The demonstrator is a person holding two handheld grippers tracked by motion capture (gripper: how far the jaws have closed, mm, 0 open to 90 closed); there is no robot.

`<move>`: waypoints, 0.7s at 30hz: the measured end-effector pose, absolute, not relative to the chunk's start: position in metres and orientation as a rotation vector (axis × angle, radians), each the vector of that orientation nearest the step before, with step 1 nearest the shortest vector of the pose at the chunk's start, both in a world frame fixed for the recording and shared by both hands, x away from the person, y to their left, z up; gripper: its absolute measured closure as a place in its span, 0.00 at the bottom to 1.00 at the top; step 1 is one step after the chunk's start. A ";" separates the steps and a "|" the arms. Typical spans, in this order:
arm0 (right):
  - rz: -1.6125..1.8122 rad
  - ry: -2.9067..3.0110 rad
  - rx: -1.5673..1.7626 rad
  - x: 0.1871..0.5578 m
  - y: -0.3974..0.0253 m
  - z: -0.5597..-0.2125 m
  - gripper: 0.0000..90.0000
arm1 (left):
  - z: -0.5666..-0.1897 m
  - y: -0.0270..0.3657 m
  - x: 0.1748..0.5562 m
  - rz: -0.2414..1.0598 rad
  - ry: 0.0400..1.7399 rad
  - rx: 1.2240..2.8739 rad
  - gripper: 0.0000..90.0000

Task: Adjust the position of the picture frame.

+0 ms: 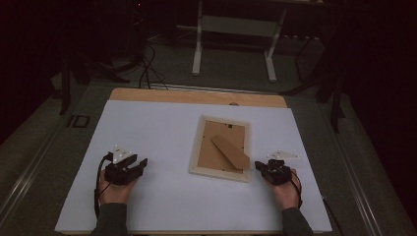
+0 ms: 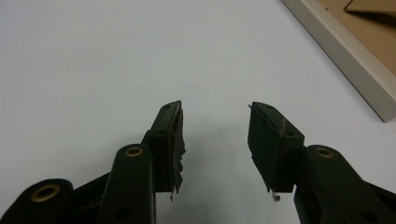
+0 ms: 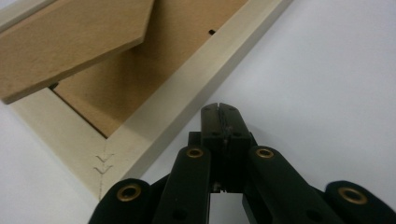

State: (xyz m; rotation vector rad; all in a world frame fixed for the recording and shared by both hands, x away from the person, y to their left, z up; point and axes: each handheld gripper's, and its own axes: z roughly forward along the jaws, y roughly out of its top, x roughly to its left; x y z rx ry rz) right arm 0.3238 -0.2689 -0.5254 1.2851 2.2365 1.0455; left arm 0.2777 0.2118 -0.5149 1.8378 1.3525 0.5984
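A pale wooden picture frame (image 1: 222, 147) lies face down on the white table sheet (image 1: 162, 132), its brown backing board up and its stand leg (image 1: 230, 152) folded out across it. My left gripper (image 1: 139, 163) rests on the sheet well left of the frame, jaws open and empty; in the left gripper view its tips (image 2: 215, 116) hover over bare white, with the frame's edge (image 2: 345, 51) at the upper right. My right gripper (image 1: 258, 165) sits just off the frame's near right corner, jaws shut on nothing (image 3: 220, 112), beside the frame's rail (image 3: 187, 98).
The sheet covers a wooden tabletop whose far edge (image 1: 196, 96) shows. Beyond it on the dark floor stand a white metal frame stand (image 1: 233, 29) and cables (image 1: 147, 69). A person's hands hold both grippers near the table's front edge.
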 end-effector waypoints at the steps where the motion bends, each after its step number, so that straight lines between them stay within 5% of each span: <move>1: 1.045 2.242 1.282 0.324 -0.268 -0.526 1.00 | -0.515 0.212 0.278 0.598 1.353 1.838 0.62; 21: 1.030 2.304 1.230 0.324 -0.256 -0.532 1.00 | -0.516 0.212 0.279 0.600 1.360 1.842 0.61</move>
